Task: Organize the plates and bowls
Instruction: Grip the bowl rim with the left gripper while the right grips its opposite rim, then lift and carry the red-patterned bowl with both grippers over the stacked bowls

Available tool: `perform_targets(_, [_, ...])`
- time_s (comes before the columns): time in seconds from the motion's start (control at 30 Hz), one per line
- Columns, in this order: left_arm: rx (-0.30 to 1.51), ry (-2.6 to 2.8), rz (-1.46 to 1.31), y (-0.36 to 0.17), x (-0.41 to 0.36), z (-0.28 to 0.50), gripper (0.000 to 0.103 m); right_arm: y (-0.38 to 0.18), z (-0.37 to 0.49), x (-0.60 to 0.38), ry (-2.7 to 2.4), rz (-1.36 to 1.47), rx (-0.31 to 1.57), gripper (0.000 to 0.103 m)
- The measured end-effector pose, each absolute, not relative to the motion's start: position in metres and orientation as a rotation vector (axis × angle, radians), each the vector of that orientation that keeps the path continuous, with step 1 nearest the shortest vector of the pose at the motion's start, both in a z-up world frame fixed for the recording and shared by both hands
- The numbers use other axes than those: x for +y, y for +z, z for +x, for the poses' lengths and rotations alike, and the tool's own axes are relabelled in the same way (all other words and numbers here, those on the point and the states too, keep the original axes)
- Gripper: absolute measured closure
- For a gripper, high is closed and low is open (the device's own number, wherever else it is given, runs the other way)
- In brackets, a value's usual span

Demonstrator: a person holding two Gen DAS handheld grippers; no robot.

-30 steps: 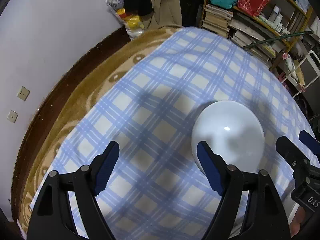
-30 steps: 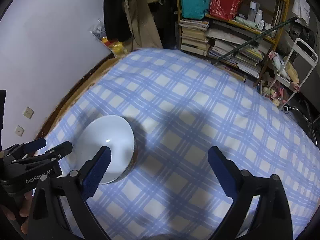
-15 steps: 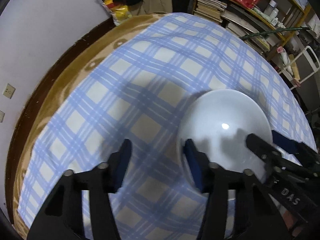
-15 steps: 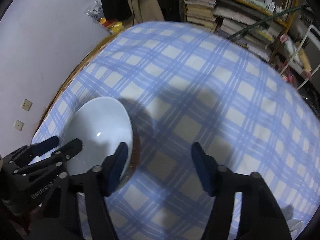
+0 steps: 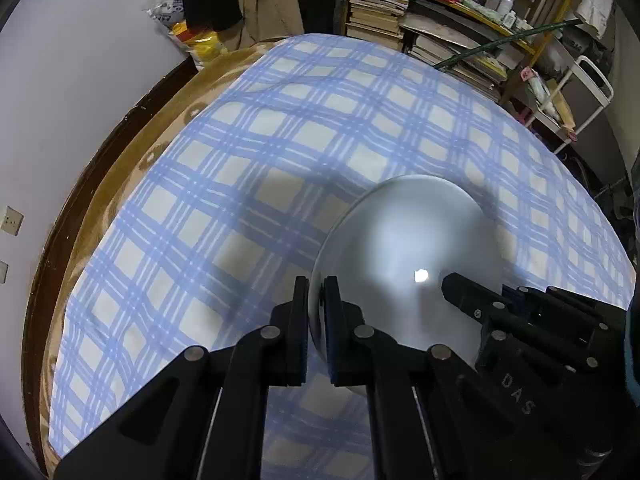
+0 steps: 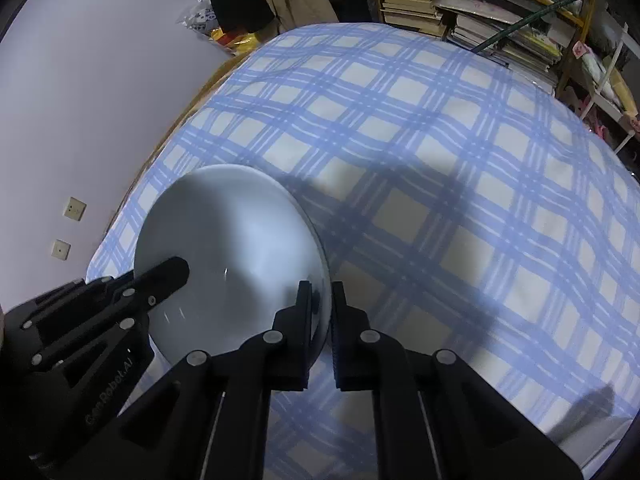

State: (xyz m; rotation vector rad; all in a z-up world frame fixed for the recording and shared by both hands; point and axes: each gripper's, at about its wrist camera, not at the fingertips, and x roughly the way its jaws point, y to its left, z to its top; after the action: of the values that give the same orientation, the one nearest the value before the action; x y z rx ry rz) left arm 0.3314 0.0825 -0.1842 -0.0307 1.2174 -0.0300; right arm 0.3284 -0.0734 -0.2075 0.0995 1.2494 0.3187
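Two hand-held grippers clamp a white bowl (image 5: 404, 248) from opposite sides on a bed spread with a blue-and-cream checked cloth (image 5: 280, 152). The left gripper (image 5: 316, 300) has its jaws drawn in on the bowl's left rim, one finger outside the wall and the other inside, the rim pinched between the pads. The right gripper (image 6: 322, 300) has done the same on the bowl's right rim, its jaws narrowed to the thickness of the wall. In the left wrist view the right gripper (image 5: 472, 296) reaches in over the bowl's right edge; in the right wrist view the left gripper (image 6: 160, 276) lies across the bowl's (image 6: 228, 248) left side. The bowl sits near the front left part of the cloth (image 6: 440, 160), close to the wall (image 6: 80, 100) with two sockets (image 6: 74, 210). Shelves (image 5: 460, 20) stacked with books and boxes stand beyond the far end of the bed, and a brown blanket (image 5: 132, 152) shows along the cloth's left edge.
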Motion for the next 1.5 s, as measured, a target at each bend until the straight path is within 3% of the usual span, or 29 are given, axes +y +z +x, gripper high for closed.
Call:
perform_targets(0.67, [1.164, -0.216, 0.074, -0.11, -0.035, 0.291, 0.095, -0.125, 0.267, -0.195, 0.192, 0.155, 1.158, 0.093])
perform_targets(1.5, [1.183, -0.364, 0.131, -0.093, -0.155, 0.203, 0.095, -0.105, 0.162, -0.318, 0.048, 0.246, 1.118, 0.093])
